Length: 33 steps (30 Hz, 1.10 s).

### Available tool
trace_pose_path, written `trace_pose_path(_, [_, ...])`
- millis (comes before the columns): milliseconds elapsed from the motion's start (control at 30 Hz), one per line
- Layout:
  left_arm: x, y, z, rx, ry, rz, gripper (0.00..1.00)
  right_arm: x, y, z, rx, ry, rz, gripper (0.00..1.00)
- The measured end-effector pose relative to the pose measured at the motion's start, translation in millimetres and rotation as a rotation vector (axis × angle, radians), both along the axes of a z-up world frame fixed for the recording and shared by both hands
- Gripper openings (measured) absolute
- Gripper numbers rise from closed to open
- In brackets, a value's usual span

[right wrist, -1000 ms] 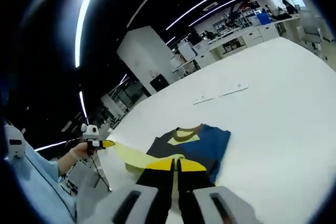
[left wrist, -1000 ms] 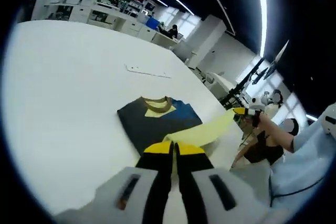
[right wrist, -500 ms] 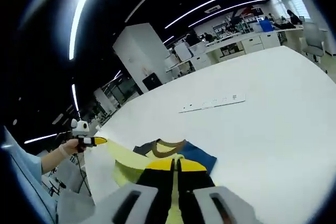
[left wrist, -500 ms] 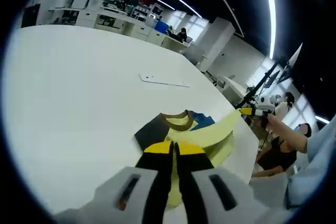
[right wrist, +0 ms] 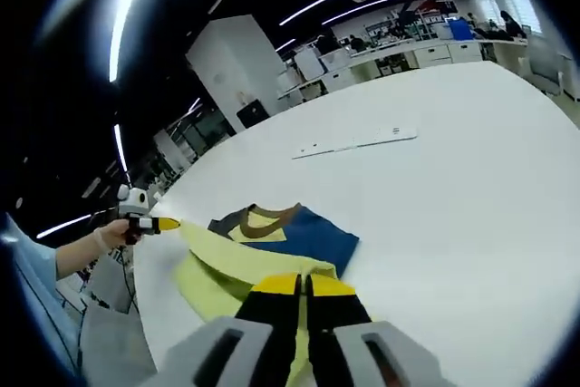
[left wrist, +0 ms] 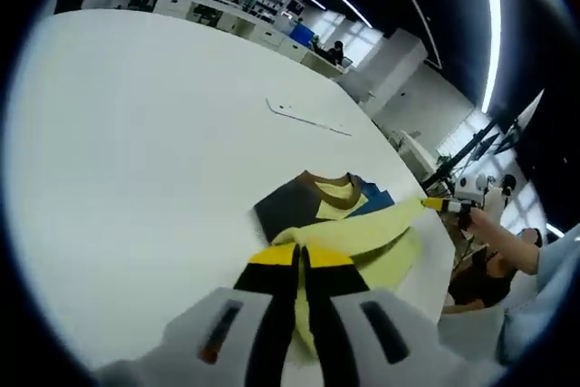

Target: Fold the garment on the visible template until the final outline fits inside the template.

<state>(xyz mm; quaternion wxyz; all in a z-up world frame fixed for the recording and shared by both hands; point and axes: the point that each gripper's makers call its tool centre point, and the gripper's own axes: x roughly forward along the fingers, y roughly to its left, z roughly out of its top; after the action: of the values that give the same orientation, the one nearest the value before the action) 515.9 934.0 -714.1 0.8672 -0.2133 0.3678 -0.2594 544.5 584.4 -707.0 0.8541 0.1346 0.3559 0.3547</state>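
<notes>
White and broad, the tabletop (left wrist: pixel 118 133) stretches away toward rows of desks and bright ceiling strips in a large office hall. On it lies a shirt (left wrist: pixel 349 224), partly folded: a dark grey part and a blue part lie flat, with a brown collar (left wrist: pixel 326 183) and a pale yellow inside showing at the neck.

A pale yellow band of the shirt is lifted and stretched between the two tongs. In the left gripper view, the left tongs (left wrist: pixel 300 257) have their yellow-tipped jaws pressed together on the near end of this yellow cloth, and the right tongs (left wrist: pixel 437 205), held in a hand (left wrist: pixel 472 217), pinch the far end near the table's edge. In the right gripper view, the right tongs (right wrist: pixel 295 284) are likewise closed on the yellow cloth, and the left tongs (right wrist: pixel 156 223) grip its other end at the left, held by a hand (right wrist: pixel 111 235) with a light blue sleeve (right wrist: pixel 23 269) behind it.

Farther back on the tabletop lies a thin white strip (right wrist: pixel 354 142), well apart from the shirt.
</notes>
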Motion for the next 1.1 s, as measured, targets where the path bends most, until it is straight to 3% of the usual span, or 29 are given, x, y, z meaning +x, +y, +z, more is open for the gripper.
trace_pose_path(267, [0.5, -2, -18.6, -0.009, 0.042, 0.020, 0.00, 7, 0, -17.0, 0.026, 0.034, -0.049, 0.00])
trace_pose_path(533, [8.1, -1, -26.2, -0.023, 0.050, 0.067, 0.00, 18, 1, -26.4, 0.021, 0.043, -0.076, 0.00])
trace_pose_path(833, [7.6, -5, -23.0, -0.033, 0.030, 0.039, 0.01, 15, 3, -26.5, 0.019, 0.034, -0.043, 0.00])
trace_pose_path(1033, [3.9, -5, -23.0, -0.001, 0.013, 0.000, 0.14, 13, 3, -23.6, 0.016, 0.017, -0.024, 0.01])
trace_pose_path(1100, [2.0, -8, -22.3, 0.002, 0.000, -0.024, 0.18, 12, 5, -22.9, 0.014, 0.010, -0.011, 0.09])
